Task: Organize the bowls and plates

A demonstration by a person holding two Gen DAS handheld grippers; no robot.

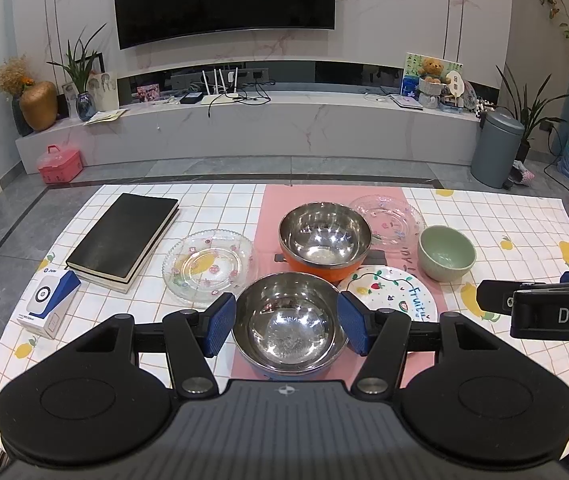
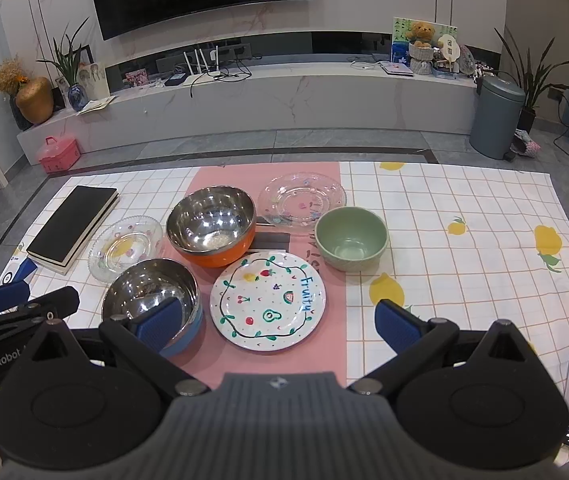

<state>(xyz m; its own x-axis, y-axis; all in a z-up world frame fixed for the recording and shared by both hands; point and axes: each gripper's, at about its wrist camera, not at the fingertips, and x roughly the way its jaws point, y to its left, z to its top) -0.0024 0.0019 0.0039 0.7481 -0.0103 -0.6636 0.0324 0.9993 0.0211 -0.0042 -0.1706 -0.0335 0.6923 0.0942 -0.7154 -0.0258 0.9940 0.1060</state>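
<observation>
Steel blue-based bowl [image 1: 289, 326] between spread left tool [image 1: 287, 324] pads, possibly touching; right tool [image 2: 278, 322] released.

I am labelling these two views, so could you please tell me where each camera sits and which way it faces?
Left wrist: sits on the left hand-held gripper, facing the TV wall; its open blue pads flank the blue-based steel bowl; the right hand-held gripper's side shows at right.
Right wrist: sits on the right hand-held gripper, open before the white fruit-painted plate; the left one intrudes at left.
Both share the orange-based steel bowl and green ceramic bowl.
</observation>
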